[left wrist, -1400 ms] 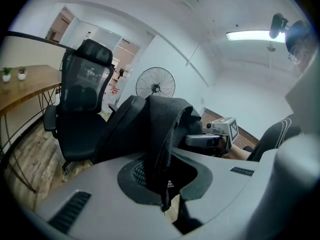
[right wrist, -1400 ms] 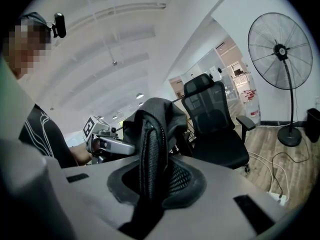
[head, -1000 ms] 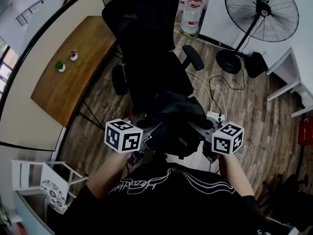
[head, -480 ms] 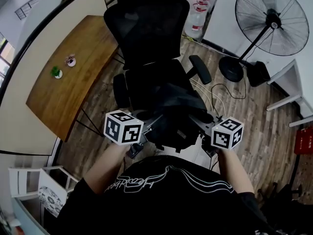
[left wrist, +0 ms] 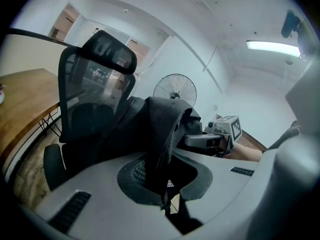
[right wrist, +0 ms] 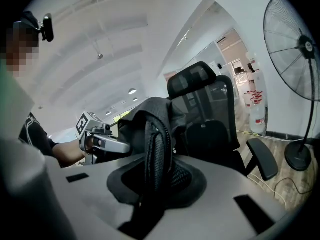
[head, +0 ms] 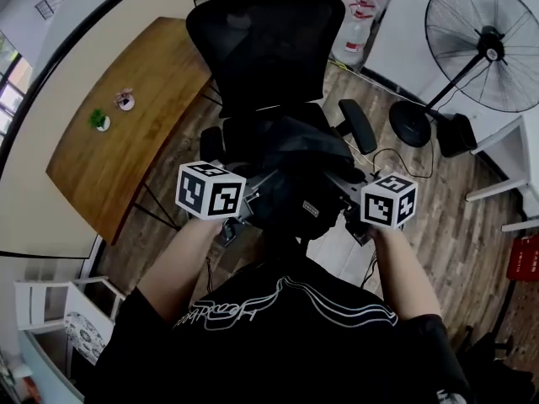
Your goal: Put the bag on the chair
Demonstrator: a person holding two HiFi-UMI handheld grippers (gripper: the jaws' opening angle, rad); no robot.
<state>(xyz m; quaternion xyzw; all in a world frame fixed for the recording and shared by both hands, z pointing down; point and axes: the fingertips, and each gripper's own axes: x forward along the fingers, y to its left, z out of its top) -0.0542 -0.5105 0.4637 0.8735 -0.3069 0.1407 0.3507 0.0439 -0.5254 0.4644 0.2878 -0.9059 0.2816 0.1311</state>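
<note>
A black bag (head: 299, 179) hangs between my two grippers, in front of and partly over the seat of a black office chair (head: 269, 49). My left gripper (head: 253, 199) is shut on a fold of the bag (left wrist: 162, 134) at its left side. My right gripper (head: 347, 194) is shut on the bag's mesh-padded strap (right wrist: 155, 154) at its right side. In the left gripper view the chair's backrest (left wrist: 95, 94) stands just behind the bag. The chair's seat is mostly hidden under the bag in the head view.
A wooden desk (head: 126, 133) with two small objects stands left of the chair. A pedestal fan (head: 480, 49) stands at the right, with cables on the wood floor (head: 396, 158). Water bottles (head: 358, 15) are behind the chair. A white chair (head: 59, 310) is at lower left.
The chair has come closer and the bag has moved forward with both grippers, now overlapping the seat. Both grips are unchanged.
</note>
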